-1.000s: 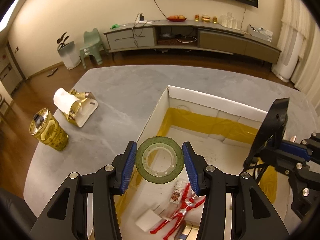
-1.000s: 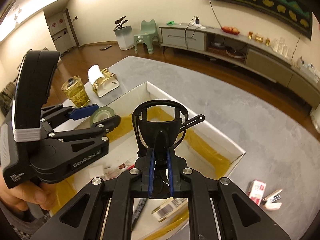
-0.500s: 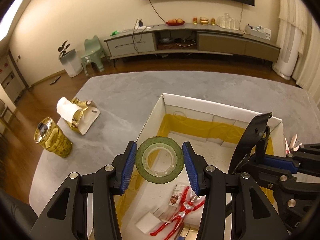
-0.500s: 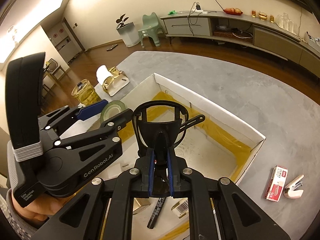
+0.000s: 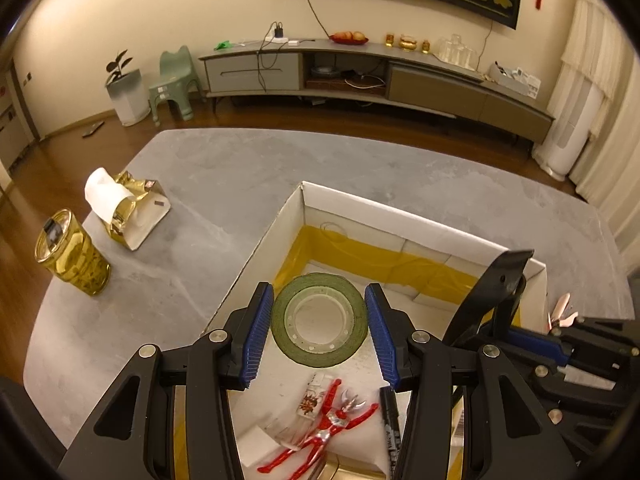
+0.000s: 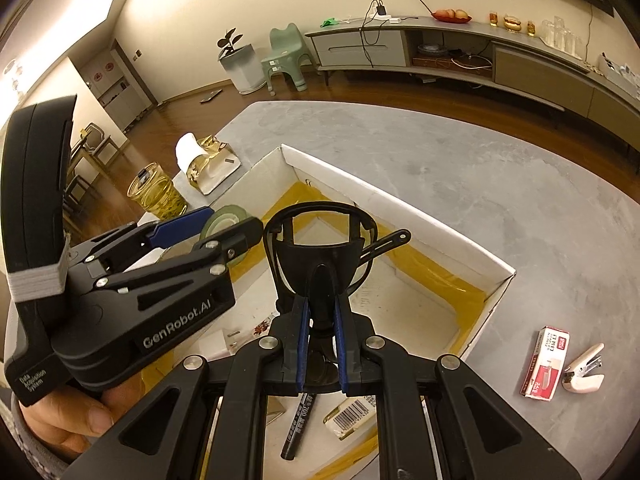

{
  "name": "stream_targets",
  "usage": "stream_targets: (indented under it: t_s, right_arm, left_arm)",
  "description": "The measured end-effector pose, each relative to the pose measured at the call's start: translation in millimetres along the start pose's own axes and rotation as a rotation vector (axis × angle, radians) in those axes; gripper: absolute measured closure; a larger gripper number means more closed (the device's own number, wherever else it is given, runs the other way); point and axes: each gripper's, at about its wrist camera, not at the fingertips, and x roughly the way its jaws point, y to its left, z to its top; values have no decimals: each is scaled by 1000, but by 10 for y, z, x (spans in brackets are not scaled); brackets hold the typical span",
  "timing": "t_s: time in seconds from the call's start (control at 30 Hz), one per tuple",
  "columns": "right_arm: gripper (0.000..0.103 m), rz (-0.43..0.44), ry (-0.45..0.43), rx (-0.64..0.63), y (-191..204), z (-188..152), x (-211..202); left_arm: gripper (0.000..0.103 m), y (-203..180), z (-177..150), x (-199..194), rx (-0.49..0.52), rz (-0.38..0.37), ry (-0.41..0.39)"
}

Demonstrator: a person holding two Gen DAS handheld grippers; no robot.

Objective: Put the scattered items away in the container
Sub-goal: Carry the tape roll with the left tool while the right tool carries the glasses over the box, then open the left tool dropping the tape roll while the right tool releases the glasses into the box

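The left claw [image 5: 319, 330] has its blue pads pressed on either side of a green tape roll [image 5: 319, 319], and the right claw [image 6: 319, 344] is clamped tight on the stem of a black glasses-like frame [image 6: 320, 240]; both hang above the white box [image 6: 400, 204], seemingly so each can be let go straight in. Below lie a marker [image 6: 298, 424], a red toy figure [image 5: 320, 432] and a barcoded pack [image 6: 352, 416]. Farther out on the grey bench [image 6: 480, 184], a staple box [image 6: 545, 362] and staple remover [image 6: 582, 372] still wait.
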Motion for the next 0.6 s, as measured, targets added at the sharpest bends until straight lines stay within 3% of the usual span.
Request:
stream_targets:
  t_s: [0.27, 0.47, 0.6]
  right_arm:
    - [90, 3, 9, 3, 11, -4, 45]
    - [90, 51, 28, 64, -74, 0, 112]
    - [90, 71, 40, 87, -111, 18, 159]
  left_arm:
    - [53, 43, 23, 55, -53, -51, 26]
    - [53, 129, 33, 155, -167, -119, 62]
    - [53, 118, 55, 168, -192, -119, 58]
